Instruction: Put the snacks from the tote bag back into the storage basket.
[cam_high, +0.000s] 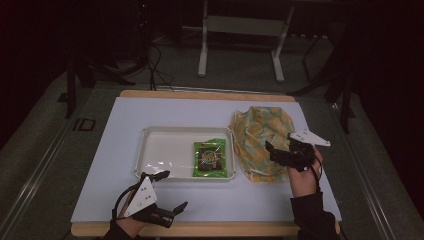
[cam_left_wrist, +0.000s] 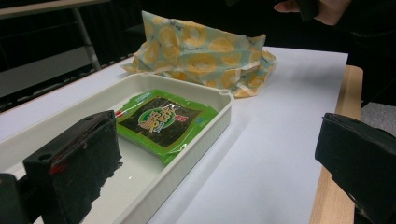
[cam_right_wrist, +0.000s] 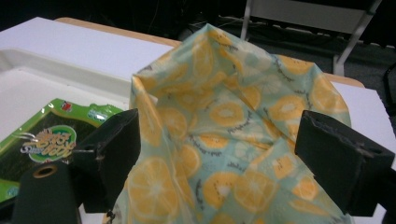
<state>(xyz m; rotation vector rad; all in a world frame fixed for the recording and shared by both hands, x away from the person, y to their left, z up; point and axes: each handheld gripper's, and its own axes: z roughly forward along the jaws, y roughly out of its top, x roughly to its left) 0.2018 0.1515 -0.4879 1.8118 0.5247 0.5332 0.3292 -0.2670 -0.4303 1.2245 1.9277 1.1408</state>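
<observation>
Nearest the person, the left gripper (cam_high: 167, 192) hovers over the front edge of the table (cam_high: 210, 210), its jaws spread wide and holding nothing. In the left gripper view one jaw sits over the near corner of the white tray (cam_left_wrist: 224, 116) and the other out over bare table near the wooden edge. It is well apart from the cloth bag.

The right gripper (cam_high: 276, 150) is the nearer one to the work. Its jaws are also spread, with nothing between them yet, and they point toward the tray side across the cloth bag (cam_high: 260, 135). In the right gripper view the bag (cam_right_wrist: 233, 121), printed with lemon slices, lies directly ahead and under the jaws, its raised folds standing up between them. The bag is crumpled, with its long axis running away from the person, just right of the tray and touching or nearly touching the tray's right wall.

Inside the tray, against its right end, lies a flat green snack packet (cam_high: 210, 158), close to the bag's left edge.

Beyond the bag, bare white table runs to the back edge, and there is a strip to the right, so the bag has room to be lifted or pulled that way.
</observation>
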